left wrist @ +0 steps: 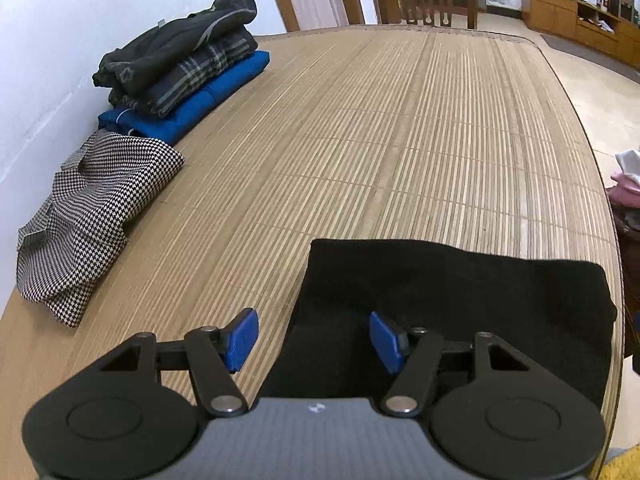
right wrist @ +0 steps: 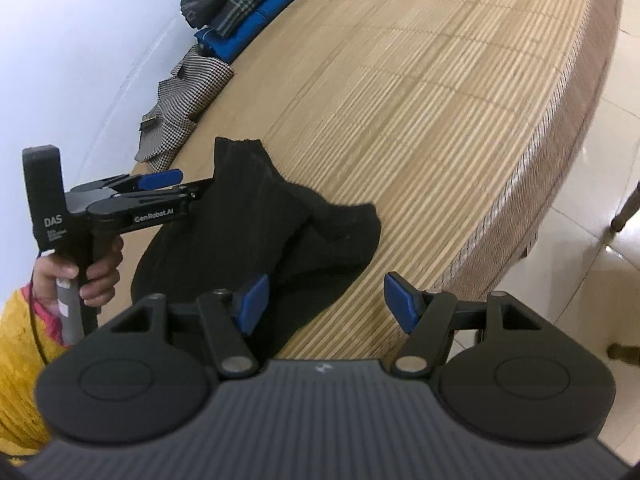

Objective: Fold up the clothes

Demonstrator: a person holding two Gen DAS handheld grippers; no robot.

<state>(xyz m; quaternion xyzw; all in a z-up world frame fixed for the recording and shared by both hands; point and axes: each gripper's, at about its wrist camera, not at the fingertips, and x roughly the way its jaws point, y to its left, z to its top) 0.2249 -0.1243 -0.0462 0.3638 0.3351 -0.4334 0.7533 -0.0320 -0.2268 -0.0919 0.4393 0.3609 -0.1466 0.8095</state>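
I am working over a wide bamboo mat [left wrist: 400, 140] that covers the whole surface in front of me. Against the wall sits a stack of folded clothes [left wrist: 180, 64] — a dark top piece, a plaid one, a blue one at the bottom — and just beside it a houndstooth garment [left wrist: 96, 216] lies folded flat on its own. Those look done to me.

The piece in hand is the black garment [left wrist: 460, 312], lying near my edge of the mat. It is already folded down to a compact block, though from my right-hand view one end looks rumpled and uneven, so I judge it needs a last fold or smoothing and then a move toward the stack.

My left gripper [left wrist: 314, 340] stands open over the garment's left edge, one pad above bare mat and the other above the cloth, clamping nothing. My right gripper [right wrist: 324, 304] is also open and empty, hovering at the garment's near corner by the mat's rim.

The black cloth shows almost no creases, so I cannot tell its layers or what kind of garment it is. At the far right a pink and white heap [left wrist: 626, 184] is cut off — possibly more laundry.
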